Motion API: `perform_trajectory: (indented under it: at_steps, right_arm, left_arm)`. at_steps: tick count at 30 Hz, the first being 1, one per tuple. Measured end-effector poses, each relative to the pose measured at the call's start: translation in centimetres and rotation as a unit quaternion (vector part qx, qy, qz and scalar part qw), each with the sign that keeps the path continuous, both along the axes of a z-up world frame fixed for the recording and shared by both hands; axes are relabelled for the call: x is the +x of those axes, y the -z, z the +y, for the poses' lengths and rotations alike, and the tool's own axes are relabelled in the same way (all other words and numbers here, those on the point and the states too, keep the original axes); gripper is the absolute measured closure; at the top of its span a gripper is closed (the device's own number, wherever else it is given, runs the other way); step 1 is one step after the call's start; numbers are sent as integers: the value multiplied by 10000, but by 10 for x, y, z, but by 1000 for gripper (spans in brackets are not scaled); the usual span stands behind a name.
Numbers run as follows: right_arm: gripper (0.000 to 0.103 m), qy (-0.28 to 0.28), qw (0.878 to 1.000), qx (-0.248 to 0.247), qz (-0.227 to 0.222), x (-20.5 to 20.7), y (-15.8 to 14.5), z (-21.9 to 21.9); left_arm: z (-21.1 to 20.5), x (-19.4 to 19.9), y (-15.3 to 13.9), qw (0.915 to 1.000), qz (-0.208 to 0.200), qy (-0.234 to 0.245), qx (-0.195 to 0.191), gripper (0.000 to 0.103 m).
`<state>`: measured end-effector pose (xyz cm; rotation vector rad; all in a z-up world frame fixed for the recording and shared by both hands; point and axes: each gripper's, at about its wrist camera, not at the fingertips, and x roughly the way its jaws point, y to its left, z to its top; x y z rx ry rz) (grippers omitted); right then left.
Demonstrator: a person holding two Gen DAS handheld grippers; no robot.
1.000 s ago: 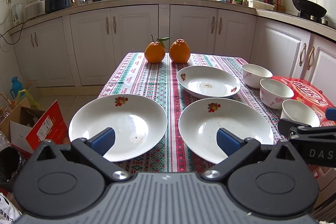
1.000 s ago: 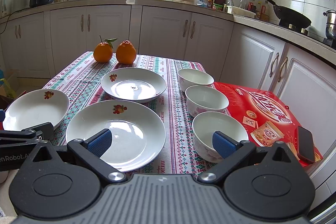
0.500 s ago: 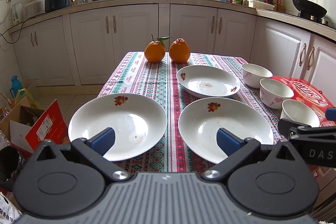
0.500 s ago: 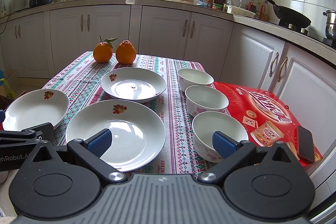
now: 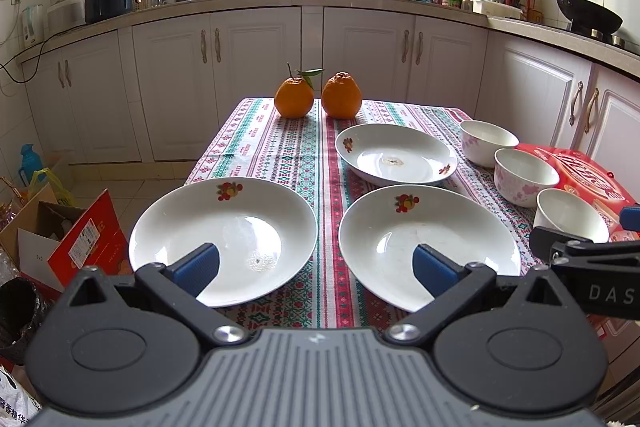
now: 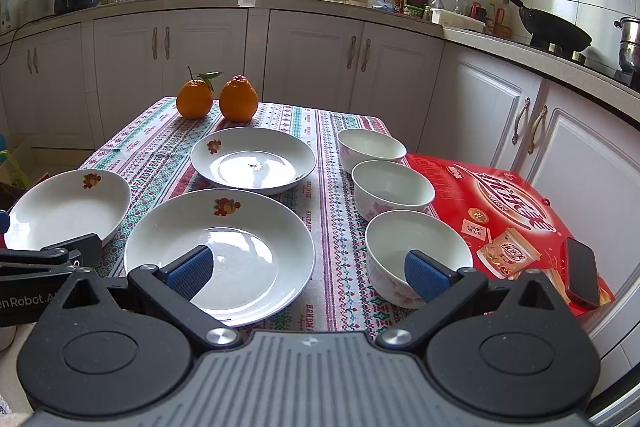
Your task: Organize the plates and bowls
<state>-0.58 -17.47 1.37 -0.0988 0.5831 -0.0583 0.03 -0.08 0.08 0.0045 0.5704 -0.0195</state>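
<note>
White kitchen cupboards [image 5: 256,83] stand behind a small table [image 5: 288,155] with a striped, stitched-looking cloth. Three plates and three bowls sit on it, none stacked yet. Both claws hang low at the near edge, wide open and holding nothing. From the left claw [image 5: 316,265], the left plate [image 5: 224,235] lies at about 11 o'clock and the middle plate [image 5: 428,243] at about 1 o'clock, both very near. The far plate [image 5: 396,155] sits further off at 1 o'clock, just beside the middle one. From the right claw [image 6: 310,271], the near bowl [image 6: 416,251] is at 1 o'clock, right by its right finger [image 6: 424,273]. The mid bowl [image 6: 394,189] and far bowl [image 6: 372,147] line up behind it, a row running away toward 12. So the left claw looks best for plates, the right for bowls. Plates are round, shallow, shiny white with a small fruit picture; bowls are deep with faint pink flowers. All look hard and slippery. Two bumpy oranges [image 5: 316,97] sit at the far end. At the right is a red box [image 6: 504,211] with a phone [image 6: 582,277] on it.
</note>
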Motion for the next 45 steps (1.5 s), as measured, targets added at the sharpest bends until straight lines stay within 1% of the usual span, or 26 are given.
perform_trajectory:
  at_steps: [12, 27, 32, 34, 36, 39, 42, 45]
  right_arm:
    - [0, 1, 10000, -46, 9, 1, 1, 0]
    - [0, -206, 9996, -128, 154, 16, 1, 11]
    - [0, -212, 9994, -154, 220, 21, 4, 12]
    - [0, -239, 9992, -188, 248, 23, 4, 11]
    - [0, -318, 9987, -283, 263, 27, 3, 12]
    - [0, -558, 9977, -306, 249, 35, -2, 9]
    - [0, -873, 9960, -111, 144, 47, -13, 5]
    - [0, -1241, 9922, 92, 15, 60, -23, 2]
  left_arm:
    - [0, 0, 0, 10000, 15, -1, -5, 1]
    - [5, 12, 6, 9999, 118, -58, -52, 1]
    - [5, 15, 7, 9999, 139, 3, -3, 1]
    - [8, 17, 7, 9999, 137, 81, -50, 1]
    - [13, 17, 6, 9997, 110, 162, -111, 1]
    - [21, 18, 7, 9999, 67, 128, -1, 1]
    - [35, 18, 9, 9999, 35, 82, 50, 1]
    - [53, 17, 14, 9998, -2, 184, 31, 1]
